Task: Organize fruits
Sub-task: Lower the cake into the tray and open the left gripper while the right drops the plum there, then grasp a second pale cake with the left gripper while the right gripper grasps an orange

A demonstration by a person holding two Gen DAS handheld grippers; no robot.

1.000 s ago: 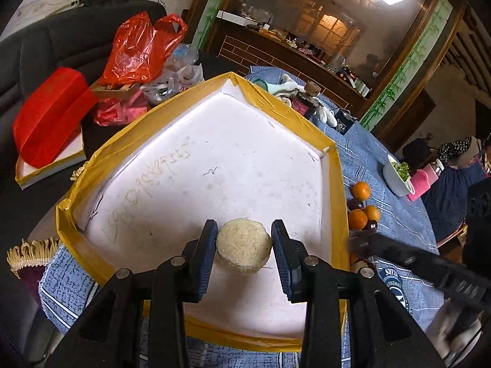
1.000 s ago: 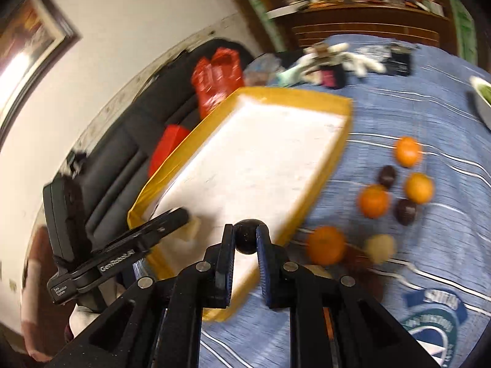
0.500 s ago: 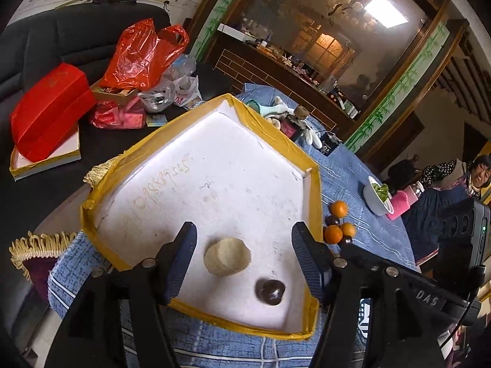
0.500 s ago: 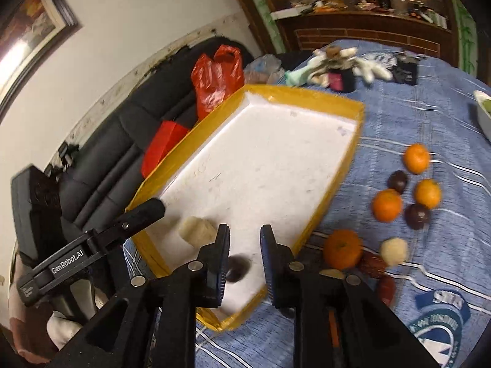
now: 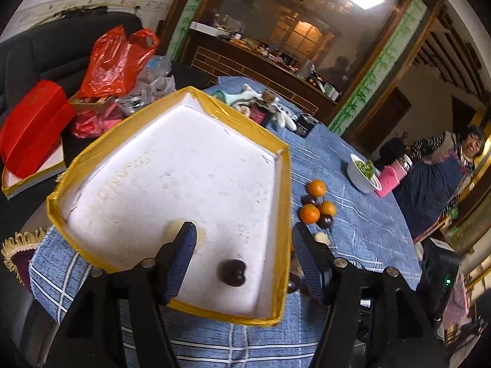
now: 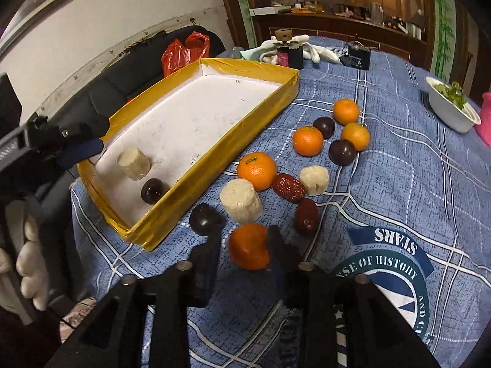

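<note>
On the blue checked tablecloth [image 6: 383, 165], the yellow-rimmed white tray [image 6: 233, 150] sits at the left, holding a pale sugarcane piece [image 6: 134, 163] and a dark plum [image 6: 152, 190] at its near end. The left gripper [image 5: 242, 242] hangs over that end, jaws apart and empty. To the right of the tray lie the loose fruits. The right gripper [image 6: 244, 240] is over the nearest orange [image 6: 248, 247], its jaws opening, the orange between them but not pressed.
</note>
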